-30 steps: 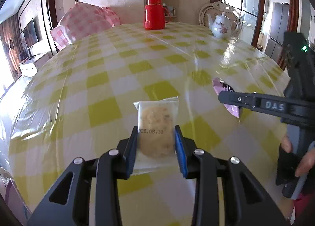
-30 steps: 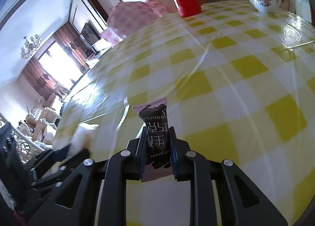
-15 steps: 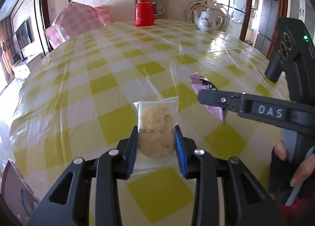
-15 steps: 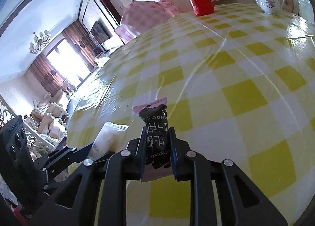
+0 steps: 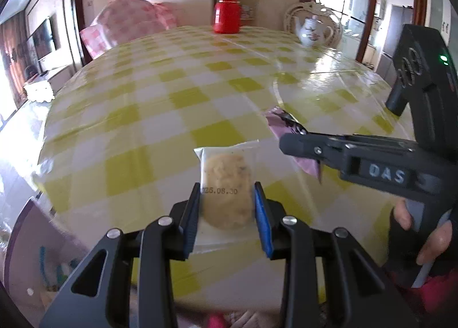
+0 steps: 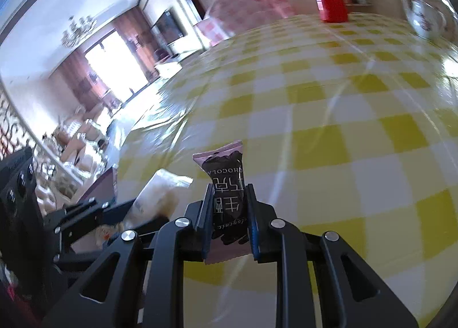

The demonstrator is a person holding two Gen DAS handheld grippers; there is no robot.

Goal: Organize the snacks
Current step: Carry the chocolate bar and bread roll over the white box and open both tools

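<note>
My left gripper (image 5: pixel 226 208) is shut on a clear-wrapped cookie packet (image 5: pixel 226 185) stamped with a date, held above the near edge of the yellow checked table (image 5: pixel 200 85). My right gripper (image 6: pixel 227 208) is shut on a pink and black chocolate packet (image 6: pixel 227 185), also above the table's near edge. The right gripper shows in the left wrist view (image 5: pixel 297 146) to the right of the cookie, with the chocolate packet (image 5: pixel 286 125) in it. The left gripper and cookie packet (image 6: pixel 157 193) show blurred at the lower left of the right wrist view.
A red thermos (image 5: pixel 226 12) and a white teapot (image 5: pixel 313 29) stand at the table's far side. A pink checked cushion (image 5: pixel 128 25) lies beyond the far left edge. A purple container (image 5: pixel 20 230) sits below the table's near left edge.
Both grippers have pulled back toward the table's near edge with their packets still held. The purple container below the edge has come further into view.
</note>
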